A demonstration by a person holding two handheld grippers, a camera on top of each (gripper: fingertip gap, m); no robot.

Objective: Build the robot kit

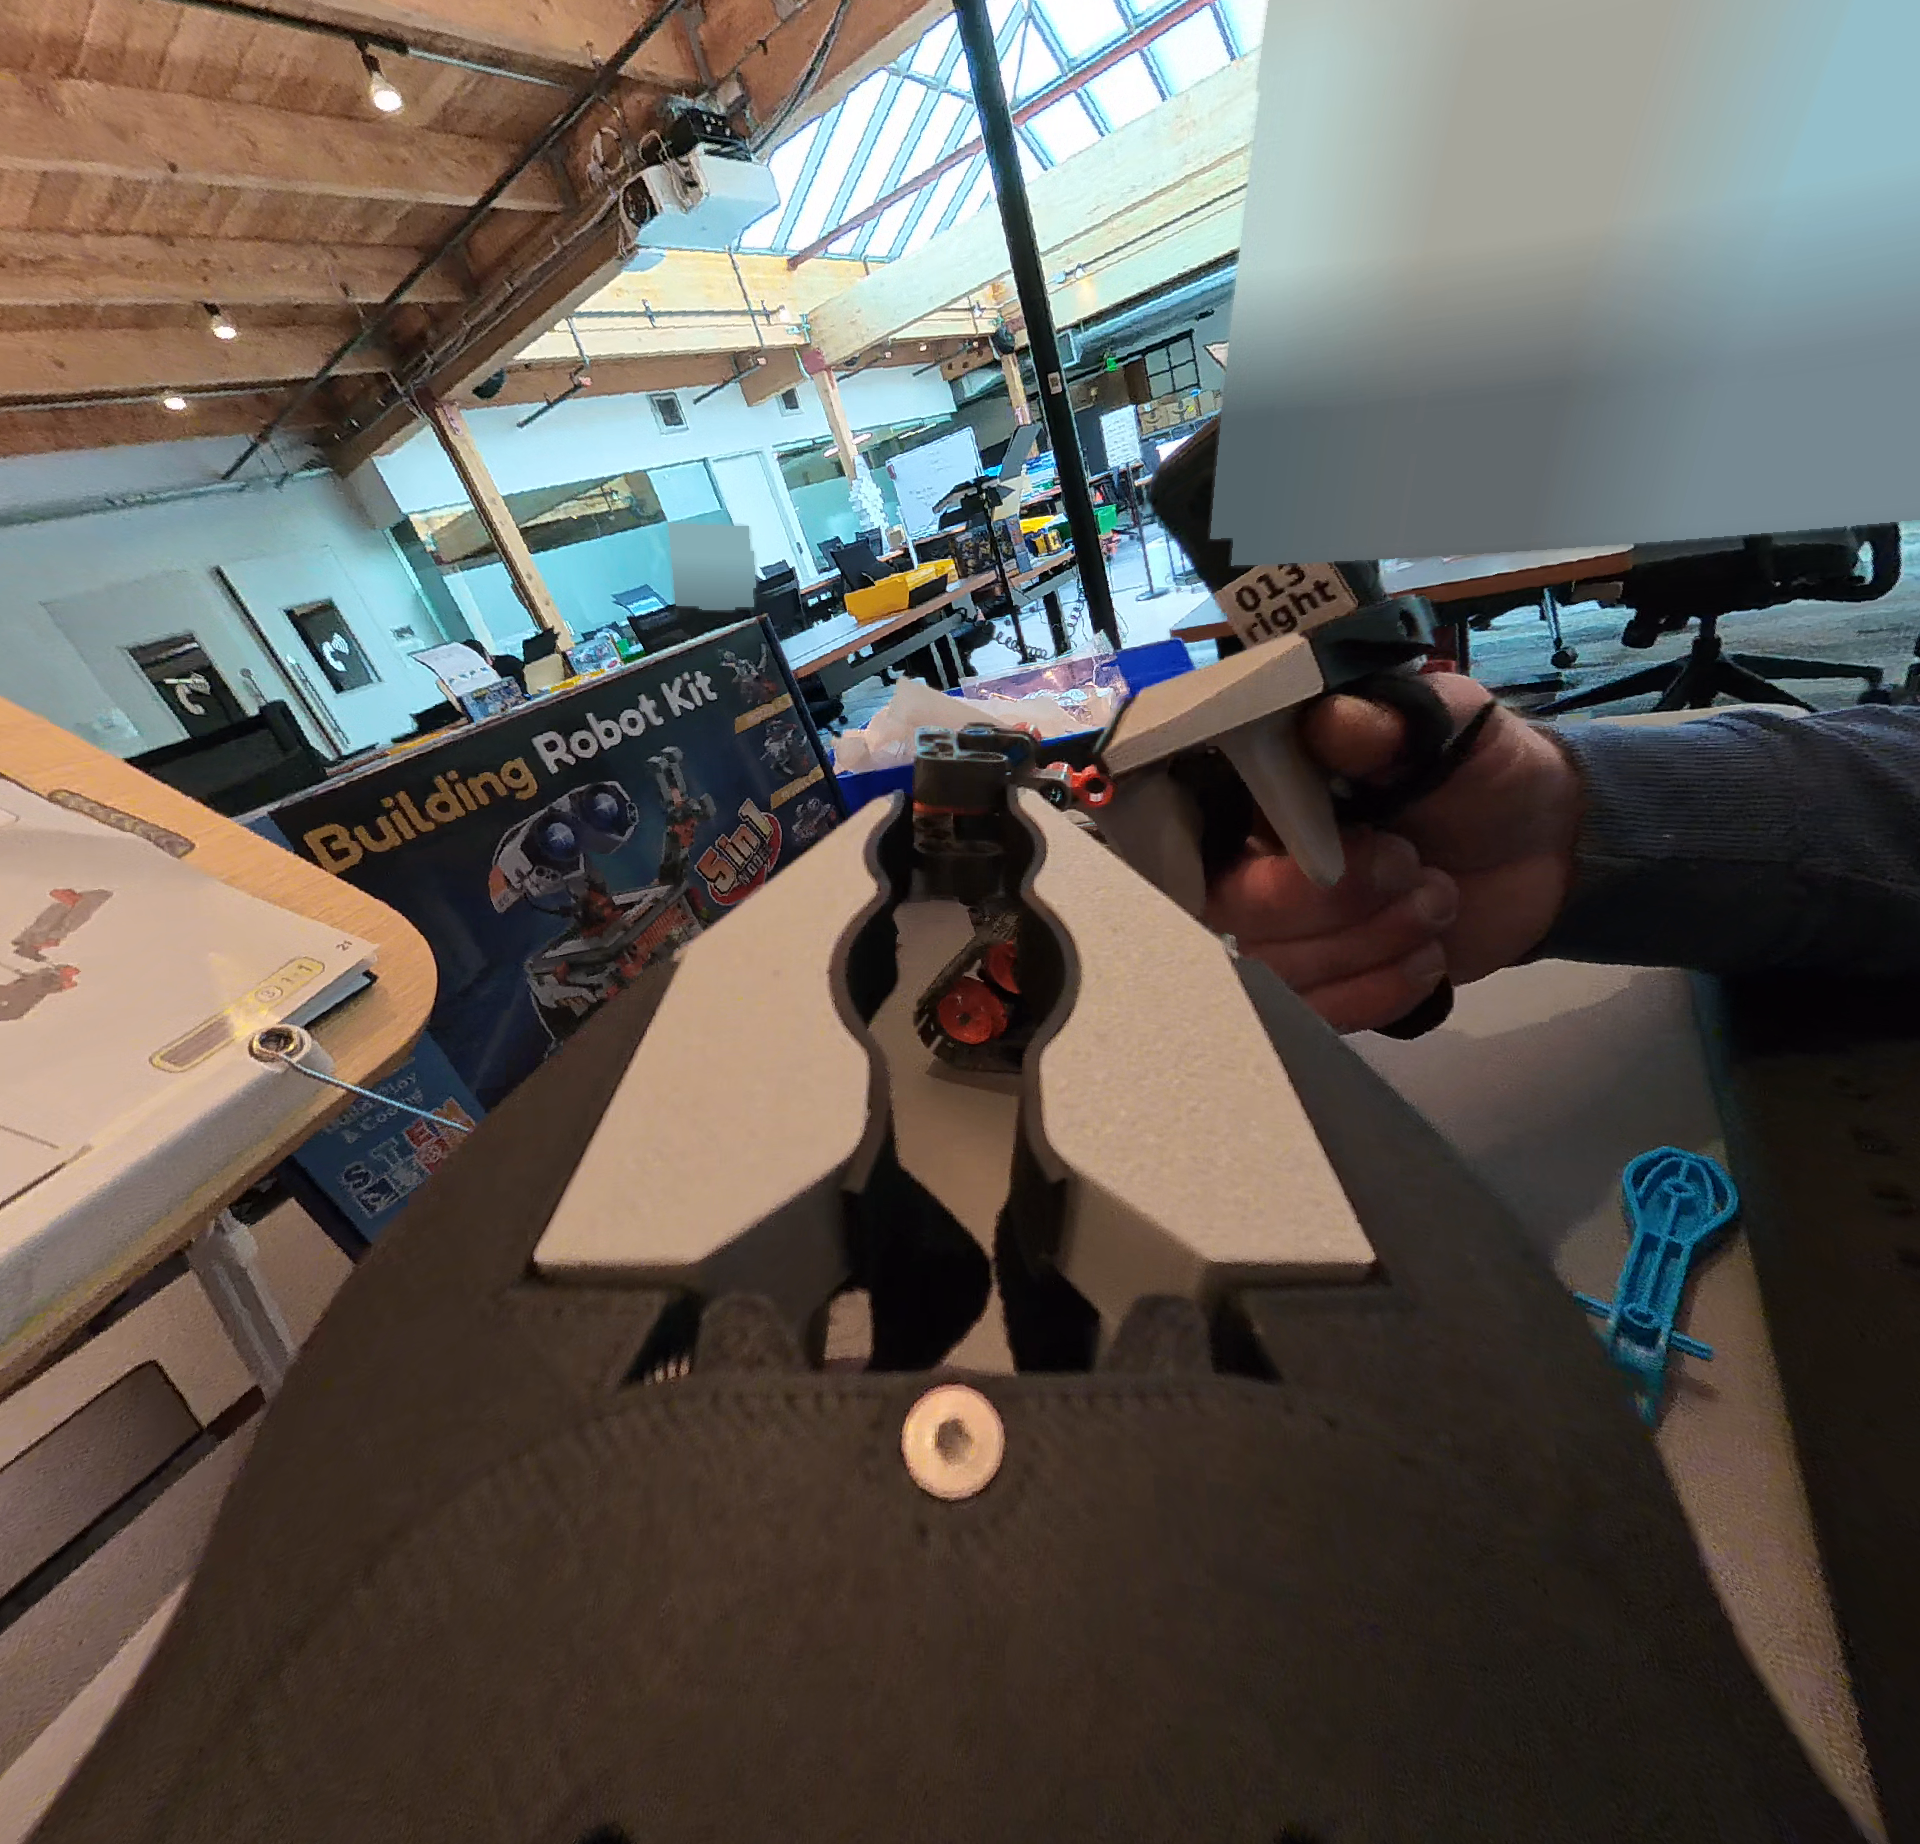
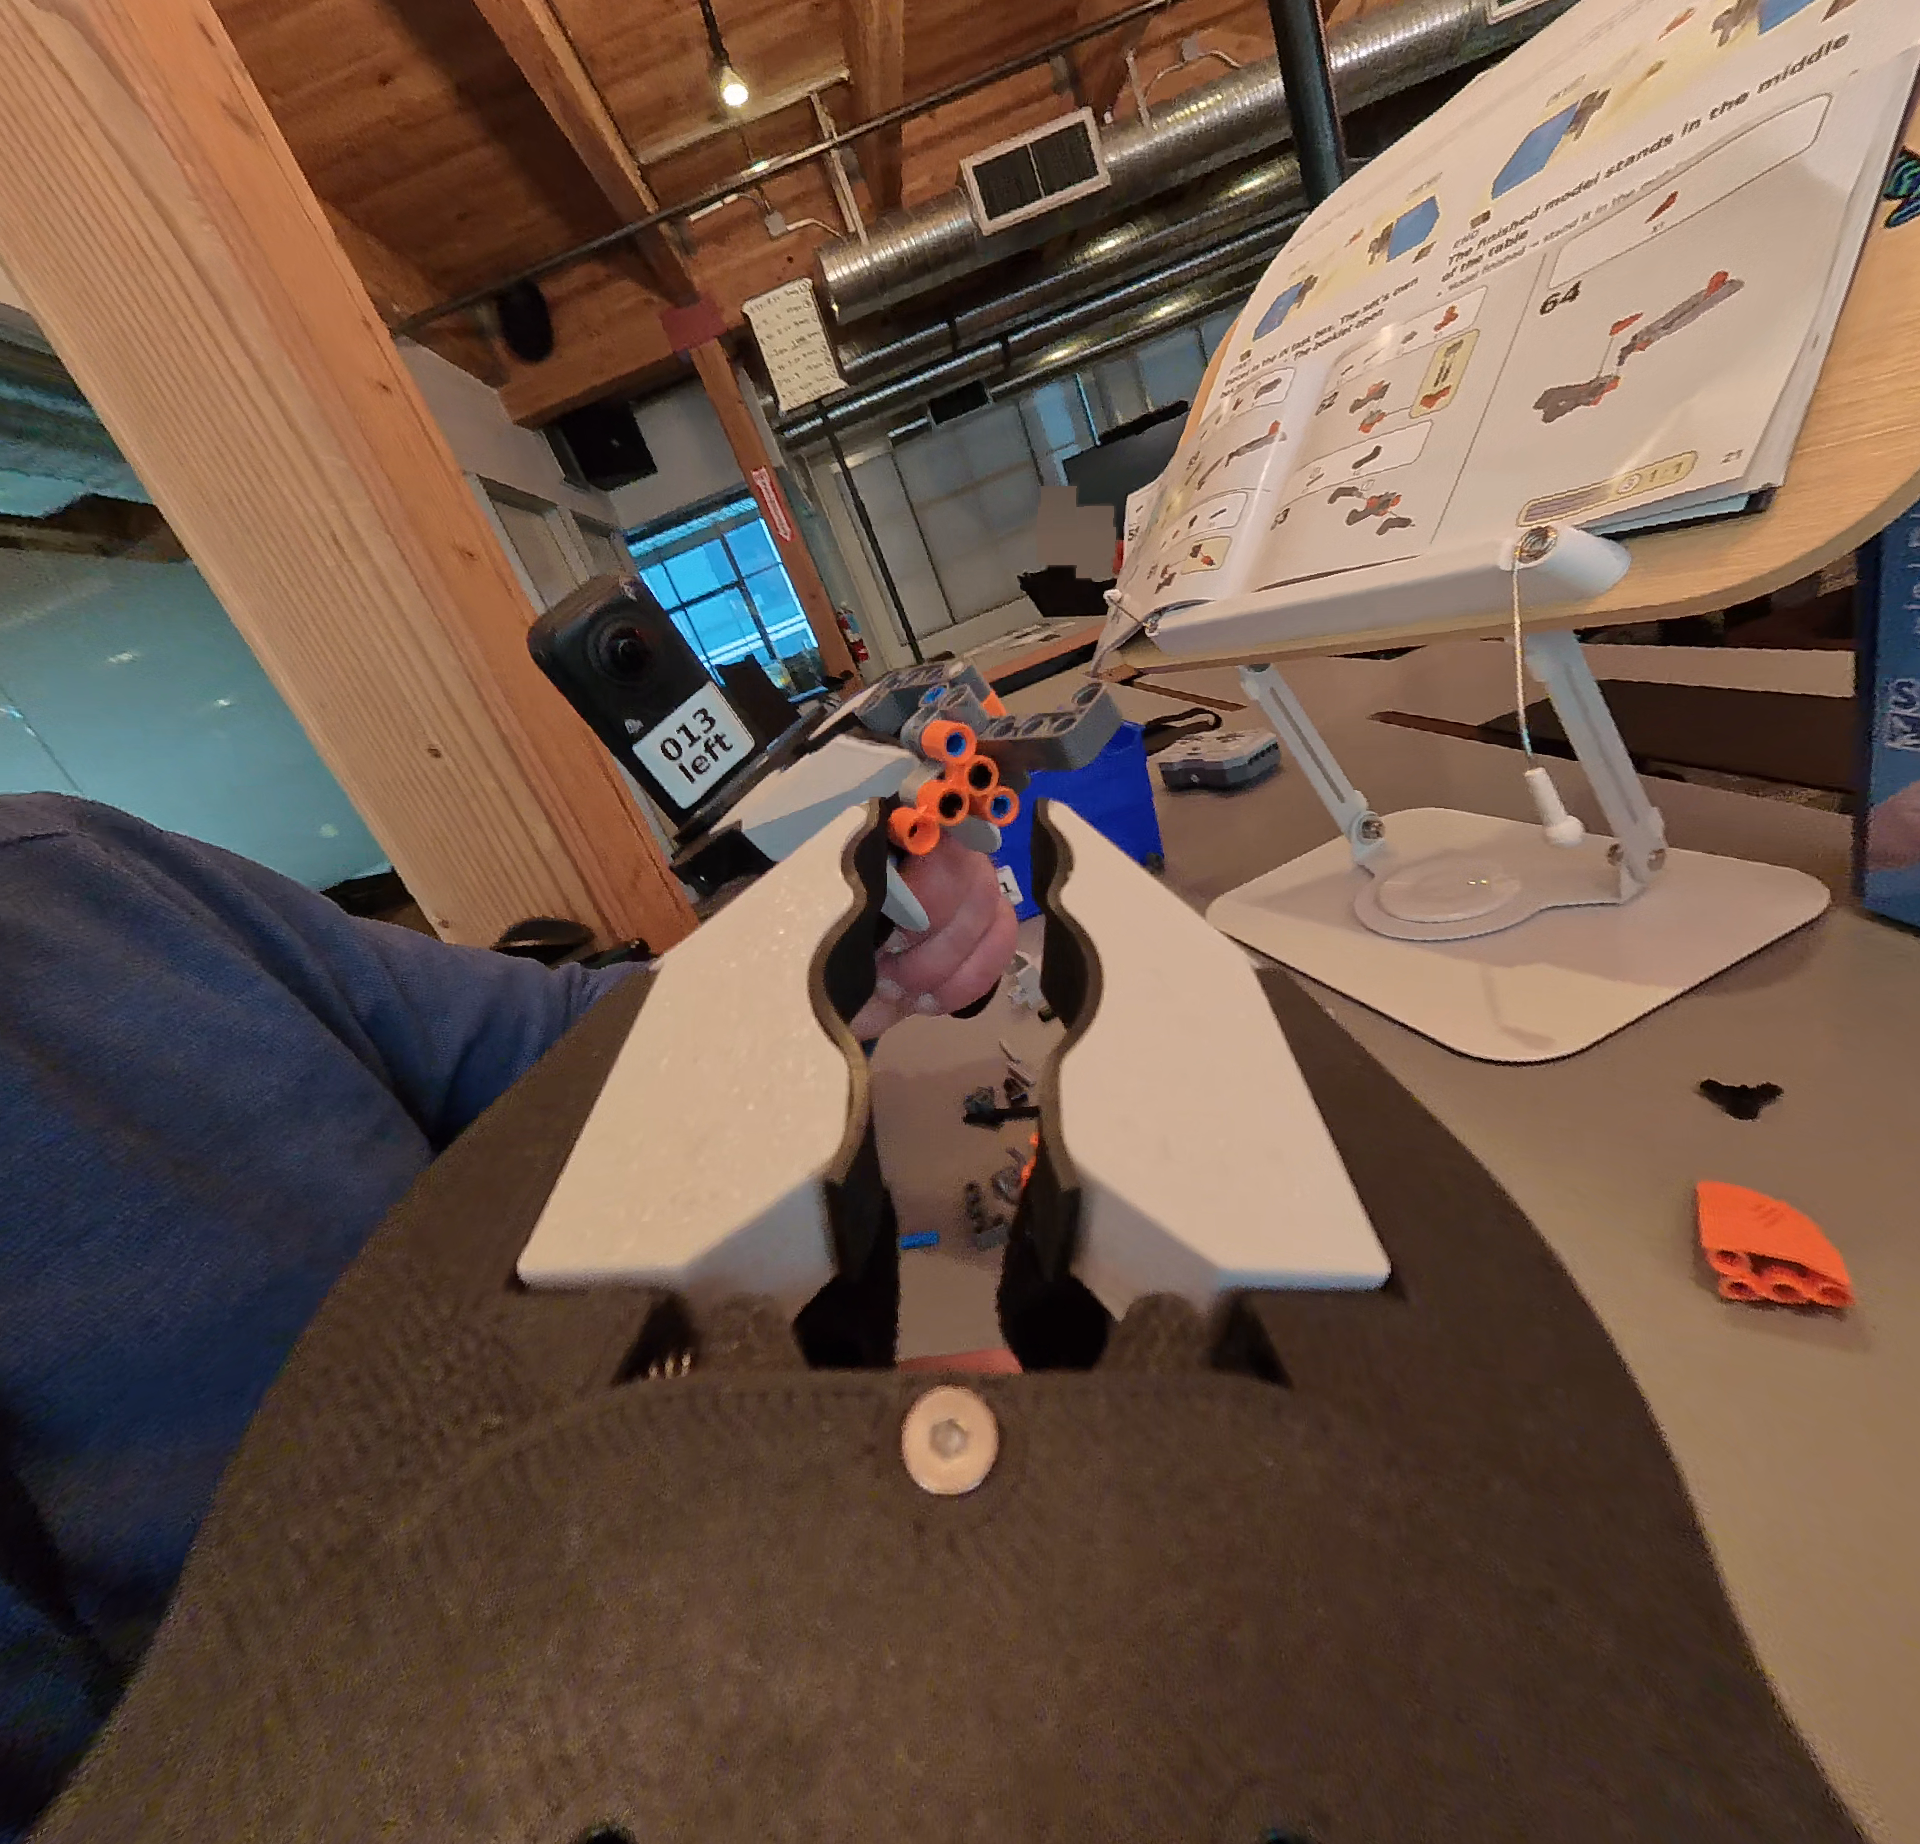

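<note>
**Both tools closed on one brick assembly, held above the surface**

Left tool (image 1: 951,838): fingers narrow, clamped on the dark grey end of the assembly (image 1: 961,797). The part sits between the fingertips and sticks up just past them. Orange wheels show lower down in the gap between the fingers.

Right tool (image 2: 951,823): fingers narrow, tips pinching the orange connector end of the same assembly (image 2: 961,771). Grey beams with holes run back from the connector toward the left tool. Blue pins sit in the orange piece.

The tools meet nearly tip to tip, with the assembly bridging them in the air, clear of the surface (image 2: 1558,1223).

A hand (image 1: 1382,859) in a blue sleeve grips the right tool's handle. Left hand (image 2: 951,921) shows through the right tool's gap.

Around:
- Booklet (image 2: 1507,340) lies open on a white stand (image 2: 1507,921), right of the tools.
- Kit box (image 1: 582,818) stands upright behind the left tool.
- Blue bin (image 2: 1091,807) sits behind the assembly.
- Orange panel (image 2: 1771,1249) and small black connector (image 2: 1740,1096) lie on the surface at right, well apart from the tools.
- Blue plastic tool piece (image 1: 1662,1264) lies on the surface.
- Loose small parts (image 2: 997,1108) lie on the surface under the right tool.
</note>
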